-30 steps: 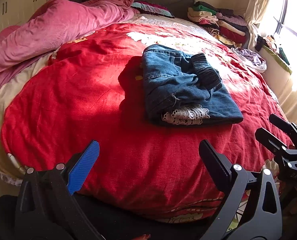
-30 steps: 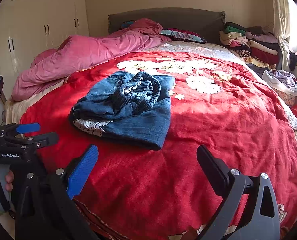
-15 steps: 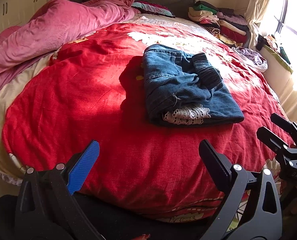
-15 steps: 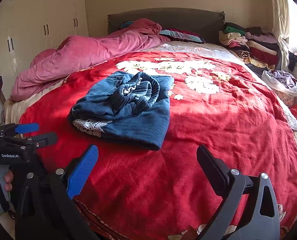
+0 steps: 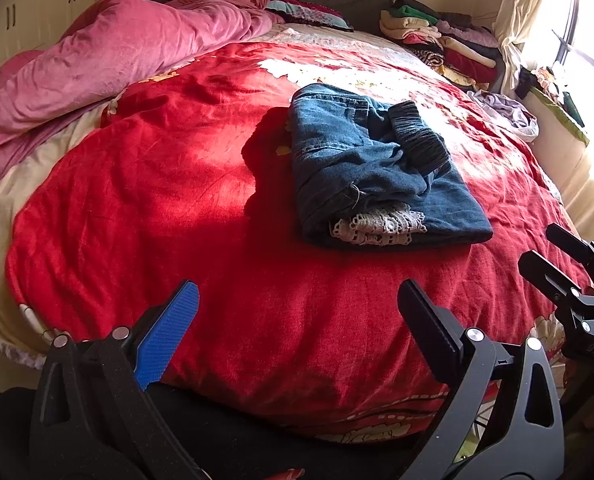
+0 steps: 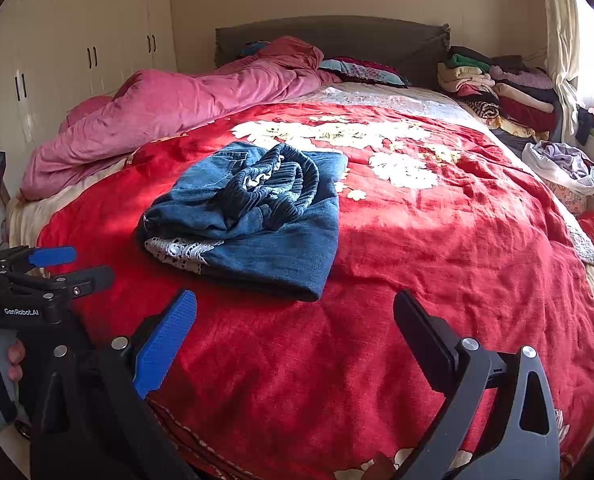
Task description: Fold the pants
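Lying folded on the red blanket [image 5: 177,184], pants [image 5: 369,168] — pink duvet [image 5: 109,60] beside.

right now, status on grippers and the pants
Left gripper open, empty. Right gripper open, empty. Pants folded on red bedspread. Nothing in the way.

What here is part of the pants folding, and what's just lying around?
Part of the job: jeans, left gripper, right gripper.

Just lying about: pink duvet, clothes stack, pillow, laundry heap, red bedspread.
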The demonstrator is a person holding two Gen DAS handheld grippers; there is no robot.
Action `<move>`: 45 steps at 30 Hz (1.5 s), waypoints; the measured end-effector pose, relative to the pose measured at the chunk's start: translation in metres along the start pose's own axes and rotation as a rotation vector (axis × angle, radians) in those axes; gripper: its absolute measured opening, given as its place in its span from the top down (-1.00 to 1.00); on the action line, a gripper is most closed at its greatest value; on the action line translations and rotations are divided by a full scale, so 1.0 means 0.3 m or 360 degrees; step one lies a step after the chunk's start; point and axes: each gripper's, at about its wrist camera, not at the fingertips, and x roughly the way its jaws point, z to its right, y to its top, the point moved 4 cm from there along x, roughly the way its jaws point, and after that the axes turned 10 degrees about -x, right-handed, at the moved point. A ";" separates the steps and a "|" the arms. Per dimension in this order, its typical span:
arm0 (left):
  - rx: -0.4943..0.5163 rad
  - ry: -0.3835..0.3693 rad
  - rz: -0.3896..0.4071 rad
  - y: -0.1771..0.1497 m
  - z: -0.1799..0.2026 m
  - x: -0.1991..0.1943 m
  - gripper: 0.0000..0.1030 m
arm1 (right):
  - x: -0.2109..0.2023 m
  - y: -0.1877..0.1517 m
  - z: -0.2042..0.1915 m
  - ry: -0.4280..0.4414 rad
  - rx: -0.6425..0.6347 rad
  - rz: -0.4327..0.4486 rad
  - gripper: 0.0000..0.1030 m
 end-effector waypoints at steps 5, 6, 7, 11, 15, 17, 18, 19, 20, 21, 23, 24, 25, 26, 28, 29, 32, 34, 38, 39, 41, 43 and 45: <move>0.0001 0.0010 0.0000 -0.001 0.004 -0.001 -0.81 | 0.000 0.001 -0.002 -0.0003 -0.0003 0.0000 -0.91; 0.0000 0.0008 0.0001 0.000 0.000 -0.001 -0.81 | 0.000 0.001 -0.002 -0.0006 -0.0005 0.0000 -0.91; 0.0000 0.0006 0.0001 -0.001 0.002 -0.002 -0.81 | 0.000 0.001 -0.002 -0.0010 -0.0006 0.0000 -0.91; 0.0001 0.0006 -0.0003 -0.002 0.004 -0.001 -0.81 | -0.002 0.002 0.001 -0.0019 -0.0015 0.0001 -0.91; 0.0001 0.0008 -0.0002 -0.002 0.006 -0.001 -0.81 | -0.003 0.003 0.001 -0.0019 -0.0014 0.0000 -0.91; 0.0004 0.0013 -0.0006 -0.004 0.005 -0.001 -0.81 | -0.003 0.003 0.003 -0.0021 -0.0018 0.0000 -0.91; 0.0004 0.0013 -0.0009 -0.004 0.002 0.000 -0.81 | -0.002 0.004 0.002 -0.0025 -0.0016 -0.0001 -0.91; 0.0007 0.0012 -0.0010 -0.006 0.005 -0.001 -0.81 | -0.004 0.003 0.006 -0.0025 -0.0016 0.0001 -0.91; 0.0008 0.0013 -0.0011 -0.008 0.007 -0.001 -0.81 | -0.003 0.004 0.005 -0.0023 -0.0017 -0.0001 -0.91; 0.0008 0.0011 -0.0013 -0.008 0.007 -0.001 -0.81 | -0.002 0.003 0.004 -0.0027 -0.0017 -0.0006 -0.91; 0.0006 0.0003 -0.0021 -0.010 0.008 0.001 -0.81 | -0.001 0.002 0.008 -0.0029 -0.0014 -0.0011 -0.91; 0.0003 0.0000 -0.0025 -0.012 0.007 0.001 -0.81 | -0.001 0.002 0.010 -0.0030 -0.0014 -0.0013 -0.91; 0.0001 0.0003 -0.0028 -0.014 0.006 0.003 -0.81 | 0.000 0.002 0.012 -0.0034 -0.0016 -0.0015 -0.91; -0.0002 0.0005 -0.0032 -0.015 0.004 0.004 -0.81 | 0.001 0.002 0.013 -0.0038 -0.0017 -0.0015 -0.91; -0.0006 0.0012 -0.0040 -0.016 0.001 0.007 -0.81 | 0.006 0.002 0.014 -0.0043 -0.0020 -0.0017 -0.91; -0.0007 0.0014 -0.0042 -0.015 0.000 0.008 -0.81 | 0.006 0.001 0.017 -0.0049 -0.0022 -0.0018 -0.91; -0.0008 -0.0006 -0.0061 -0.012 -0.006 0.012 -0.81 | 0.008 0.001 0.031 -0.0068 -0.0020 -0.0019 -0.91; -0.0025 -0.0032 -0.0073 -0.004 -0.016 0.018 -0.81 | 0.009 -0.003 0.051 -0.0087 -0.0008 -0.0024 -0.91; -0.0076 -0.0001 -0.0029 0.029 -0.062 0.017 -0.81 | 0.017 -0.023 0.124 -0.0149 0.0064 -0.0050 -0.91; -0.0096 0.0025 0.0001 0.043 -0.081 0.012 -0.81 | 0.020 -0.028 0.152 -0.0173 0.0087 -0.0060 -0.91; -0.0152 0.0065 0.0050 0.085 -0.134 0.008 -0.81 | 0.022 -0.038 0.220 -0.0227 0.0141 -0.0067 -0.91; -0.0199 0.0115 0.0059 0.133 -0.201 0.018 -0.81 | 0.021 -0.047 0.304 -0.0301 0.0205 -0.0083 -0.91; -0.0226 0.0201 0.0058 0.190 -0.280 0.043 -0.81 | 0.017 -0.054 0.410 -0.0379 0.0258 -0.0097 -0.91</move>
